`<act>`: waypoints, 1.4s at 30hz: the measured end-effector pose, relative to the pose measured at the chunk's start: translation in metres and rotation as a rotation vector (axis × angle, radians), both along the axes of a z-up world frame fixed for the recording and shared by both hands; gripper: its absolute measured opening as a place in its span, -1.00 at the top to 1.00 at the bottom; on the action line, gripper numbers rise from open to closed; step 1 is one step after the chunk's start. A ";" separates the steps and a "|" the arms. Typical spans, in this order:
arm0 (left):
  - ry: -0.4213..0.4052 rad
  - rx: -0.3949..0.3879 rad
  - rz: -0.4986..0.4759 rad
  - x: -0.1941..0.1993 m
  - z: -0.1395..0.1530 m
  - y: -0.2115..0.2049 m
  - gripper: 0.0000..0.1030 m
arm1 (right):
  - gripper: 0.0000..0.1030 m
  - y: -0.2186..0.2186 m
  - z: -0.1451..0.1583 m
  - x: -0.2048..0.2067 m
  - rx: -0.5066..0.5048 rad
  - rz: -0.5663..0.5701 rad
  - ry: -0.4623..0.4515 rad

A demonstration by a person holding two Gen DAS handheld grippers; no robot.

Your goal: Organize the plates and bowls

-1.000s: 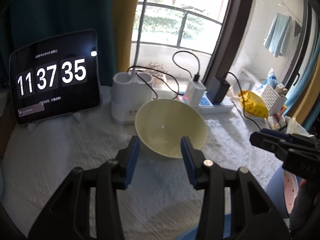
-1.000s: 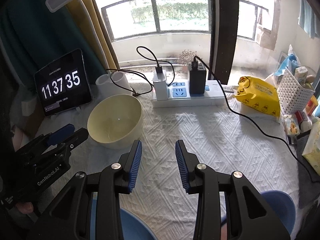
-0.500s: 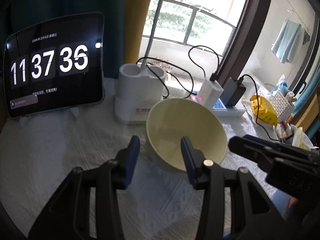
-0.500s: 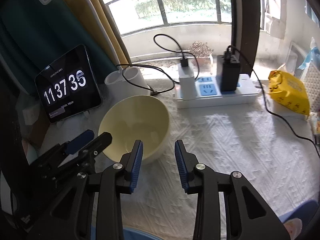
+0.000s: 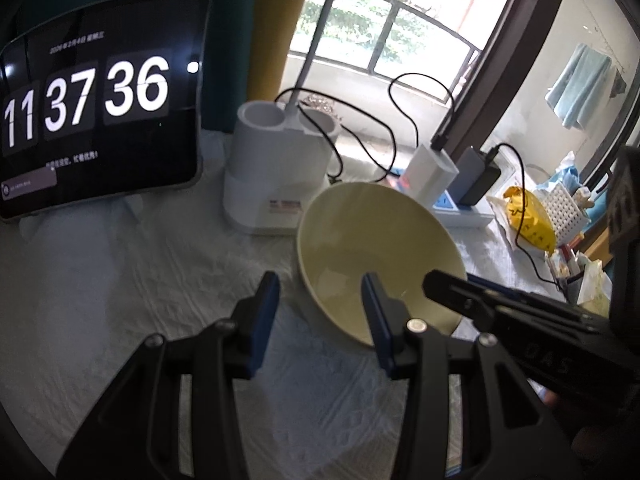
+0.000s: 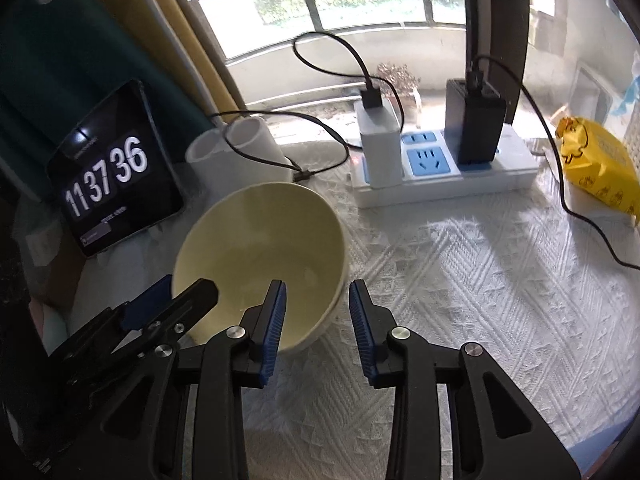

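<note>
A pale yellow bowl (image 5: pixel 372 248) stands empty on the white textured cloth; it also shows in the right wrist view (image 6: pixel 260 252). My left gripper (image 5: pixel 320 292) is open, its jaws straddling the bowl's near left rim, the right finger over the inside. It appears in the right wrist view (image 6: pixel 172 300) at the bowl's left edge. My right gripper (image 6: pixel 316 300) is open, with its jaws on either side of the bowl's near right rim. It shows in the left wrist view (image 5: pixel 452 286) at the bowl's right edge.
A tablet clock (image 5: pixel 96 120) leans at the back left. A white lamp base (image 5: pixel 276 176) stands behind the bowl. A power strip with chargers (image 6: pixel 440 172) and cables lies at the back. A yellow packet (image 6: pixel 600 168) and a white basket (image 5: pixel 564 212) are at the right.
Both grippers have moved forward to the bowl: the left one now straddles its left rim and the right one its right rim. The bowl has not moved.
</note>
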State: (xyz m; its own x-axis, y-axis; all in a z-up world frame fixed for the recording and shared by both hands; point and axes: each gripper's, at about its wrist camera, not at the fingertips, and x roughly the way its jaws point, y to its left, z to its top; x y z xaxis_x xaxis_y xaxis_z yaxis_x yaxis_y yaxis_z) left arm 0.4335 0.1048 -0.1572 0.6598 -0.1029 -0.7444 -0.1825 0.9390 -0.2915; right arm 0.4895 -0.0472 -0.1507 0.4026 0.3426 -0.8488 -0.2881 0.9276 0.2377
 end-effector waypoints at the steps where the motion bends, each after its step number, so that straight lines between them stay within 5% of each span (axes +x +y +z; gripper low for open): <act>1: 0.011 0.000 -0.001 0.002 -0.002 0.000 0.14 | 0.32 0.001 -0.003 0.002 0.002 -0.002 0.010; 8: 0.041 -0.009 0.000 0.009 -0.007 0.001 0.15 | 0.32 -0.001 -0.025 0.013 0.044 -0.045 0.086; 17: 0.042 -0.002 -0.036 0.011 -0.010 -0.004 0.27 | 0.52 0.006 -0.028 0.014 0.023 -0.040 0.064; 42: -0.038 0.087 -0.056 -0.014 0.028 -0.026 0.33 | 0.61 -0.008 0.001 -0.011 0.007 -0.052 0.013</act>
State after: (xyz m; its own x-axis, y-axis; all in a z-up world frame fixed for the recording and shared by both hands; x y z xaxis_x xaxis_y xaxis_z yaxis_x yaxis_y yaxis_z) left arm 0.4196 0.0793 -0.1296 0.6829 -0.0760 -0.7265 -0.1197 0.9695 -0.2139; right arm 0.4788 -0.0555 -0.1501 0.4086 0.3272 -0.8520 -0.2367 0.9396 0.2473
